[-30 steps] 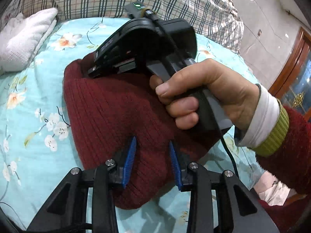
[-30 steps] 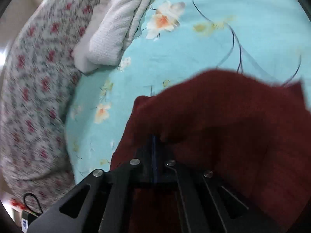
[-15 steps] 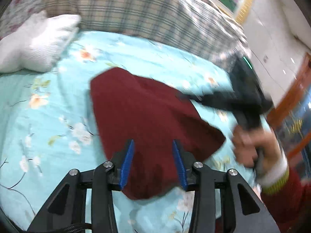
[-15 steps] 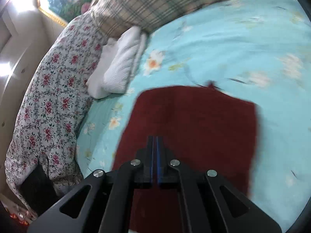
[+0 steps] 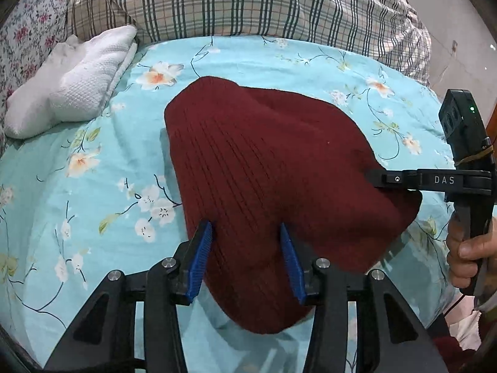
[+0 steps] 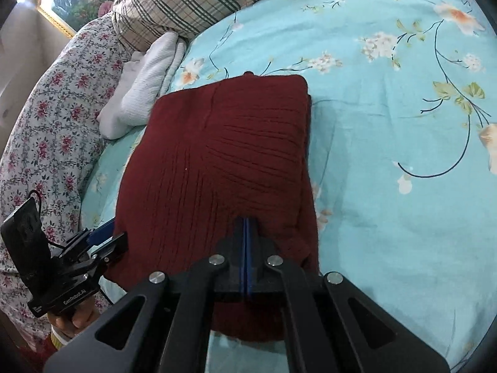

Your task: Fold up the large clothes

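My left gripper point(image 5: 247, 261) stands with its jaws well apart, the blue pads point(image 5: 200, 259) on either side of the near edge of the sweater point(image 5: 273, 192), with cloth showing between them; I cannot tell whether the pads press the knit or only hang over it. My right gripper point(image 6: 246, 228) has its jaws pressed together with only a thin blue line between them, and the tips lie against the near part of the sweater; I cannot tell whether any cloth is pinched between them. In the left view that right gripper point(image 5: 377, 177) reaches in from the right edge with its closed tip at the sweater's right side, and my hand point(image 5: 469, 248) wraps the handle below it, thumb across the front. In the right view the left gripper point(image 6: 107, 237) comes in low at the left, its fingers at the sweater's left edge, held from below by my other hand point(image 6: 73, 320). The sweater lies folded into a thick, roughly rectangular bundle in the middle of the floral sheet point(image 5: 93, 192), its long axis running away from both cameras toward the plaid pillow point(image 5: 248, 3). Its ribbing runs lengthwise near me and crosswise on the far fold. A white towel point(image 5: 71, 80) sits just beyond its far left corner, apart in the left view.
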`<state>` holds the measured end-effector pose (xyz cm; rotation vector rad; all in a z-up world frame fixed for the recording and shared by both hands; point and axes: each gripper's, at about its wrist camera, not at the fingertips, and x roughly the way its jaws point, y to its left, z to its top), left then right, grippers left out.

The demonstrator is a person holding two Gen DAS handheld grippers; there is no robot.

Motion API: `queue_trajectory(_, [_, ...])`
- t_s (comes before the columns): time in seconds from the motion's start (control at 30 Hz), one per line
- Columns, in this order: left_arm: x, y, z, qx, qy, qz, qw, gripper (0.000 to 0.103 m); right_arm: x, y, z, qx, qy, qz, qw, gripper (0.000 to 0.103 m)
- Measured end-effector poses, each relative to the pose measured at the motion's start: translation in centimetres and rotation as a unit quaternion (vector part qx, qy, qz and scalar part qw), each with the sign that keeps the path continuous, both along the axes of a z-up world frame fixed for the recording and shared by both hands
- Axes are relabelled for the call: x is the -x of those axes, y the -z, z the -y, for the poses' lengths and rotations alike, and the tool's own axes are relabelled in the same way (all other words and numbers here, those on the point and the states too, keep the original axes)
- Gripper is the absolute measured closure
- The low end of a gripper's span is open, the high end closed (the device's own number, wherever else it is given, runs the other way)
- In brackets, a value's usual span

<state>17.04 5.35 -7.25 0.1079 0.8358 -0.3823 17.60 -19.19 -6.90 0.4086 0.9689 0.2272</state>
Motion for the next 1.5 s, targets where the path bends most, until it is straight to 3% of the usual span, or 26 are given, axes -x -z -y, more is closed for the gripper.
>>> queue_trajectory(0.23, [0.7,-0.8,-0.1,0.006,-0.006,-0.004,1.0000,0.056,2.0,-0.7,0.1,0.001,0.010,0.010,1.000,0.101])
queue_trajectory(0.43, [1.2,-2.0,-3.1,0.097,-0.041,-0.047,0.9934,0.050,3.9,-3.3,0.9,-0.003,0.033,0.047,0.998,0.097])
queue_trajectory(0.53, [1.3,-1.8,-3.8,0.117,-0.045,-0.059,0.9903,0.050,3.9,-3.5,1.2,-0.008,0.041,0.049,0.998,0.097])
queue_trajectory(0.63, [1.4,-1.3,-3.3,0.108,-0.038,-0.065,0.9913,0.050,3.6,-3.4,0.3,-0.009,0.022,0.045,0.999,0.097])
queue_trajectory(0.77, [1.2,-0.3,-1.9,0.055,-0.039,-0.067,0.9955,0.048,3.5,-2.0,-0.9,0.060,0.016,0.017,0.998,0.097])
queue_trajectory(0.87, [1.1,0.2,-1.4,0.037,-0.039,-0.064,0.9965,0.046,3.6,-0.7,-0.3,0.057,0.018,0.000,0.998,0.097])
queue_trajectory(1.37, [0.8,1.7,-2.1,0.050,-0.053,-0.069,0.9950,0.034,4.1,-0.8,-0.1,0.035,0.029,0.005,0.999,0.097])
queue_trajectory(1.4, [0.8,1.8,-2.2,0.053,-0.054,-0.069,0.9948,0.033,4.1,-1.2,0.2,0.029,0.030,0.013,0.999,0.096])
queue_trajectory(1.47, [0.7,1.9,-2.4,0.059,-0.054,-0.072,0.9942,0.032,3.8,-2.4,0.4,0.023,0.038,0.030,0.999,0.083])
queue_trajectory(1.5, [0.7,2.0,-2.4,0.059,-0.055,-0.073,0.9941,0.032,3.4,-3.1,0.7,0.026,0.045,0.039,0.998,0.066])
